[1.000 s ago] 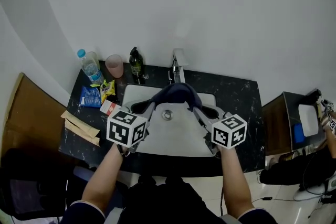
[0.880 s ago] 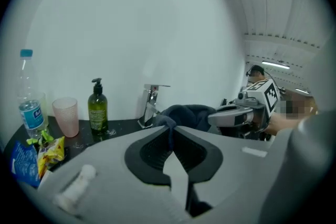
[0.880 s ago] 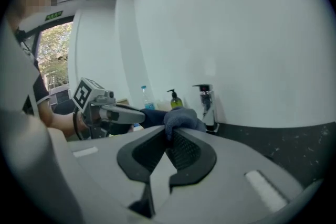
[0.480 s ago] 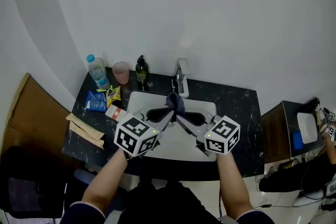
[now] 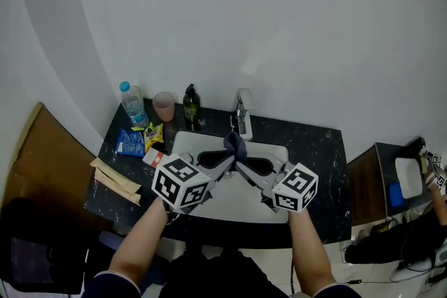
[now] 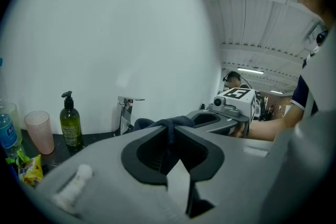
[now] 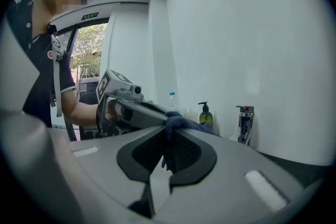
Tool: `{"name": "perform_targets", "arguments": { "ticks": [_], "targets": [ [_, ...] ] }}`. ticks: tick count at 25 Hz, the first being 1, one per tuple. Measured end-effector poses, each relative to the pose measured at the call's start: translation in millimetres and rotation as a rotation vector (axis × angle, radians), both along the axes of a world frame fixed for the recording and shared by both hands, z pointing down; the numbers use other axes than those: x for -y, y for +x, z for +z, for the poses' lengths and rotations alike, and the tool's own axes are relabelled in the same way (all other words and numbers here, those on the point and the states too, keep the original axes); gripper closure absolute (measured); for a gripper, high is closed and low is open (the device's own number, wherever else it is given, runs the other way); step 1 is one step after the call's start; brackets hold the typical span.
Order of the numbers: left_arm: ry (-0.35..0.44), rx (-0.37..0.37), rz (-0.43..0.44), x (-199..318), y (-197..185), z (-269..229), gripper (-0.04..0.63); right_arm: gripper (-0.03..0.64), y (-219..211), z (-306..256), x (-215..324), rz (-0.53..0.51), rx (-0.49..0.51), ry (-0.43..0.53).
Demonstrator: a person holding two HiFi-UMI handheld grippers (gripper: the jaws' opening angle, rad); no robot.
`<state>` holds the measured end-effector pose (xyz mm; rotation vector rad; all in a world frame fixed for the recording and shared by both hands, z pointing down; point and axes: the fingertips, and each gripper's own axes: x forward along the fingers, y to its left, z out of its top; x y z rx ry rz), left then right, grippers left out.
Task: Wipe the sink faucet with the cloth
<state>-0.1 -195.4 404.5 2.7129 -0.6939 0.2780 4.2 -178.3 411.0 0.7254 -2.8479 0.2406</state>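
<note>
**Cloth** [image 5: 235,144]: dark blue, bunched into a short twist. It is held in the air over the sink [image 5: 183,139], strung left to right between the two tools.

**Left gripper** [image 6: 170,126]: jaws nipped on the cloth's left end. They are just starting to ease apart, but the fabric is between them and the pads press on it.

**Right gripper** [image 7: 169,129]: jaws closed on the cloth's right end, with fabric bulging over the tips.

**Faucet** [image 5: 243,116]: chrome and upright, so its long axis is vertical. It stands at the far edge of the sink on the black counter [image 5: 318,150].

**Governing relation:** the faucet lies straight beyond the cloth, on the far side and a shade to the right. The cloth's span runs across the faucet's upright line, and both hands are about equally near. The cloth is close to the faucet. The head view does not settle whether they touch, and the gripper views suggest it is just short.

**Judgement:** the next move calls for carrying the span farther, onto the column.

**Bystanders, far left of the counter:** soap bottle [image 5: 191,105], pink cup [image 5: 165,107], water bottle [image 5: 131,102].
</note>
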Motion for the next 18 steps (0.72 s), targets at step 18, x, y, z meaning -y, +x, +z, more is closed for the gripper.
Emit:
{"name": "perform_targets", "arguments": {
  "ticks": [18],
  "targets": [
    [0.006, -0.002, 0.111, -4.2, -2.9, -6.2, 0.580, 0.584, -5.7, -1.0, 3.4, 0.002, -0.002, 0.074]
  ]
}}
